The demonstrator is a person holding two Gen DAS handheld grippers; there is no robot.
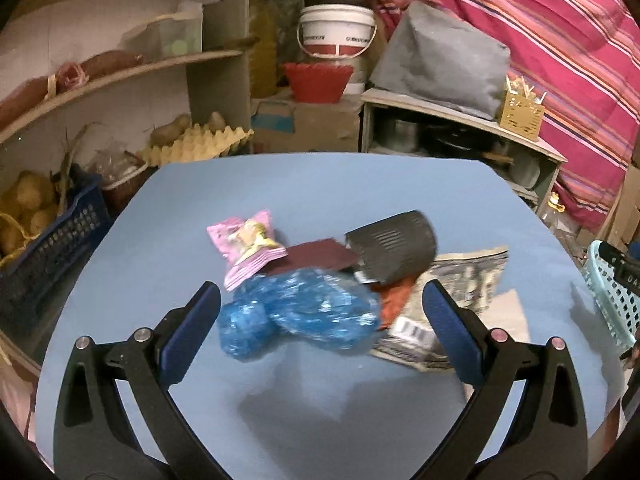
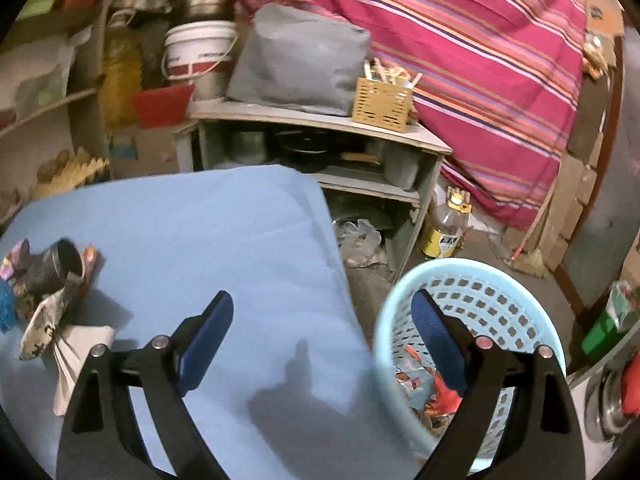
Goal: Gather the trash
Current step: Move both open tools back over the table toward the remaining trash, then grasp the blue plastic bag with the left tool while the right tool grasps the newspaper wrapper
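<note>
Blue cloth covers the table, which lies under both grippers. The basket, pale perforated plastic, stands off the table edge directly ahead of the right gripper; wrappers already lie in its bottom. The trash pile sits ahead of the left gripper: a blue bag between and just beyond the fingertips, a printed pouch by the right finger, a dark sleeve and a pink packet farther out.

Both grippers stand wide open and hold nothing.

Judged step: the right gripper has dropped an item at the basket; the left is lining up on the next piece. Next move: advance the left gripper until the pads straddle the blue bag, then close. The crinkled film will likely compress, so close fully.
</note>
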